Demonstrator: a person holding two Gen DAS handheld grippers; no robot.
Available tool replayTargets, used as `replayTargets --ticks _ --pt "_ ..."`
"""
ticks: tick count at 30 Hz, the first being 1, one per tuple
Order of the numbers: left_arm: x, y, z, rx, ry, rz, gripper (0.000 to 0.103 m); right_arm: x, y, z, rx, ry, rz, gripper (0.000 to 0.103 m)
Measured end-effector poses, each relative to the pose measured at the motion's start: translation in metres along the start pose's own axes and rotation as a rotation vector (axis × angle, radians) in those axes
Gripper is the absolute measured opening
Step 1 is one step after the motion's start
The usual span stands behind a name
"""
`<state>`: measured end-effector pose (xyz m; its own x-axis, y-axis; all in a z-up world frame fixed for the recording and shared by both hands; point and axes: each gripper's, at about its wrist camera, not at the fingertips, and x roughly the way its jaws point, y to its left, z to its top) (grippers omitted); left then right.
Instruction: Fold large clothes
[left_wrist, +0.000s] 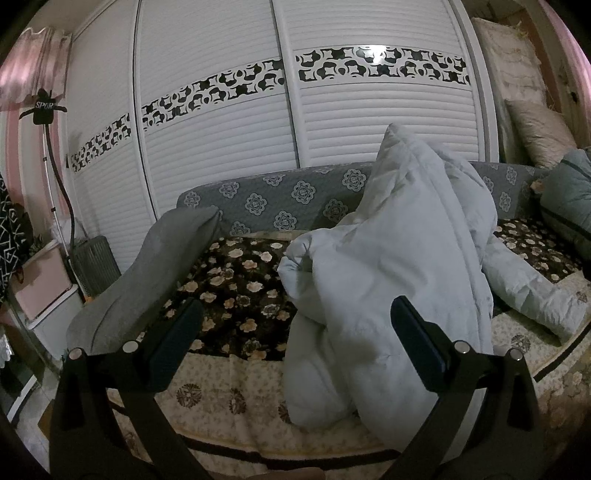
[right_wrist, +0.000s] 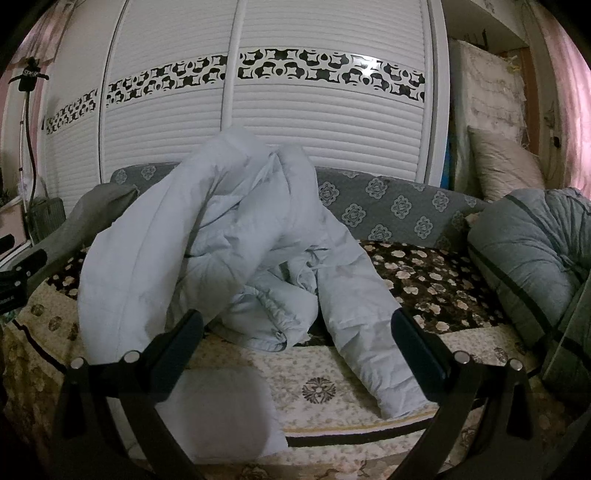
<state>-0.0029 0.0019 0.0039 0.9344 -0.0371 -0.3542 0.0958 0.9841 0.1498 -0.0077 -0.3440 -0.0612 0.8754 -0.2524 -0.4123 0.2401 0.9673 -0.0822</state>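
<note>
Left wrist: pale jacket (left_wrist: 399, 258) heaped on bed (left_wrist: 236, 398).
Left tongs (left_wrist: 295, 332) apart, empty; right tongs (right_wrist: 295, 332) apart, sleeve (right_wrist: 362, 332) between them.

White louvred wardrobe doors (left_wrist: 229, 122) with a black-and-white cut-out band, grey patterned headboard (right_wrist: 399, 206), bed (left_wrist: 236, 280) under dark floral and cream covers, pink curtain (left_wrist: 33, 62), beige pillow (right_wrist: 506, 162), dim light

Jacket (right_wrist: 229, 236) hem blurred, grey bundle (right_wrist: 524, 258) cut by edge
</note>
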Motion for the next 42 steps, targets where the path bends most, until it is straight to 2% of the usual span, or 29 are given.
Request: replayTargets --ticks 42 --pt "-0.0025 0.0004 0.0022 0.002 -0.008 -0.001 0.1 -0.0016 -0.0014 0.0022 -0.002 0.001 -0.026 0.101"
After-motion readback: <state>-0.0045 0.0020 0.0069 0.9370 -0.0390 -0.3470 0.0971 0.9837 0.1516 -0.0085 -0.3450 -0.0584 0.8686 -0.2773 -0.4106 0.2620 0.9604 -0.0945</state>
